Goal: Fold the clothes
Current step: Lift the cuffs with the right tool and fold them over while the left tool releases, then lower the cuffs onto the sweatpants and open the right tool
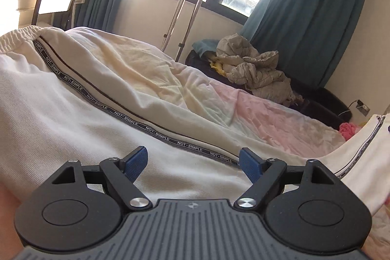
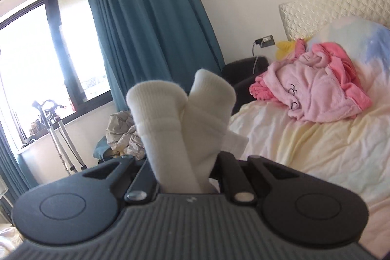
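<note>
Cream trousers point(image 1: 73, 118) with a black "NOT-SIMPLE" side stripe point(image 1: 136, 122) lie spread on the bed in the left wrist view, waistband at the far left. My left gripper point(image 1: 193, 163) is open and empty, hovering just over the trouser leg, its blue pads point(image 1: 136, 162) wide apart. My right gripper point(image 2: 185, 177) is shut on the white ribbed cuffs of the trousers point(image 2: 185, 113) and holds them lifted above the bed; its fingertips are hidden by the cloth. The lifted leg also shows at the right edge of the left wrist view point(image 1: 365, 145).
The bed has a cream and pink sheet point(image 1: 268, 113). A pink garment heap point(image 2: 312, 89) lies near the pillow and quilted headboard point(image 2: 329, 9). Beside the bed are a dark seat with crumpled grey clothes point(image 1: 253, 70), a metal stand point(image 1: 185, 9), teal curtains point(image 2: 151, 28) and a window.
</note>
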`<state>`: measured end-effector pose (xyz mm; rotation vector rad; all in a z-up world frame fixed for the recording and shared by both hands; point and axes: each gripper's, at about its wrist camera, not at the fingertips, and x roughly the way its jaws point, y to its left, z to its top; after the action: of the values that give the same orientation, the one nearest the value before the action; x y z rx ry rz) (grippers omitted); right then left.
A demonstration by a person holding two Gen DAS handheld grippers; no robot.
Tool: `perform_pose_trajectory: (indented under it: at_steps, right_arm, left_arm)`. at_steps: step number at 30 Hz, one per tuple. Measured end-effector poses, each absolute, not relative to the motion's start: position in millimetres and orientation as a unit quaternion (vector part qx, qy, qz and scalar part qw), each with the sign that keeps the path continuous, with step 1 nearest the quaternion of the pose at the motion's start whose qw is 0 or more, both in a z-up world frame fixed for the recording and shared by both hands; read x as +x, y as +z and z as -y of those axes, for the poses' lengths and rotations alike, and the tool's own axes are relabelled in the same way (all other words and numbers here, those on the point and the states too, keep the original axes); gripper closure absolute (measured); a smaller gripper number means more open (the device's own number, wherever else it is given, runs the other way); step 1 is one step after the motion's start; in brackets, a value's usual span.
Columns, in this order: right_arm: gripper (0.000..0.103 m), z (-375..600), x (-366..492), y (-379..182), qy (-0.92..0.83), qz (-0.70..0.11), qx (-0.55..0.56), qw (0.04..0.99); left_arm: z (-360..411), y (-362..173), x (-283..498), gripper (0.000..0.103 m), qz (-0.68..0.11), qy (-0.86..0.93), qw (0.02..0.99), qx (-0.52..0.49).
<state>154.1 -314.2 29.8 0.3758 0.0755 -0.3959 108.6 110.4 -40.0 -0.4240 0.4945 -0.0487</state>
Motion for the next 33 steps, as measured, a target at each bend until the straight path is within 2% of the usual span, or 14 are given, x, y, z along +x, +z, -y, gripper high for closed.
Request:
perform_pose_trajectory:
  at_steps: [5,9,12,16,19,21,24,27,28,29,33]
  right_arm:
    - [0.095,200,164,51,-0.113,-0.008,0.089,0.99]
    - [0.095,114,164,30,-0.039,-0.026,0.034,0.998]
    - [0.095,56,156,-10,0.021,-0.069,-0.009,0.997]
    - [0.095,3,148,-78,0.081,-0.162,-0.079,0.98]
    - [0.093,-7,140,-100,0.09,-0.184,-0.102,0.974]
    - [0.091,-6,140,-95,0.101,-0.188,-0.1,0.972]
    - [0.079,-2,141,-88,0.135,-0.206,-0.098,0.964]
    - [0.061,4,130,-92,0.194,-0.225,-0.087,0.951]
    - [0.051,8,125,-91,0.223,-0.23,-0.088,0.943]
    - [0.048,12,118,-89,0.244,-0.23,-0.097,0.937]
    - [0.048,45,83,-77,0.291,-0.222,-0.128,0.922]
  left_arm:
    - [-180,-32,90,0.018,-0.187,0.024,0.919,-0.346]
    - [-214,-23,68,0.018,-0.128,0.074,0.91,-0.386]
    - [-222,-22,61,0.018,-0.107,0.081,0.907,-0.399]
    - [-221,-20,64,0.018,-0.115,0.081,0.911,-0.387]
    - [-217,-18,65,0.018,-0.115,0.077,0.917,-0.374]
    - [-215,-18,68,0.018,-0.116,0.067,0.919,-0.369]
    - [-207,-19,74,0.018,-0.129,0.055,0.926,-0.352]
    - [-196,-19,79,0.018,-0.14,0.035,0.935,-0.323]
    - [-191,-18,80,0.018,-0.142,0.029,0.939,-0.312]
    - [-184,-18,80,0.018,-0.143,0.021,0.945,-0.294]
    - [-153,-19,84,0.018,-0.157,-0.016,0.961,-0.228]
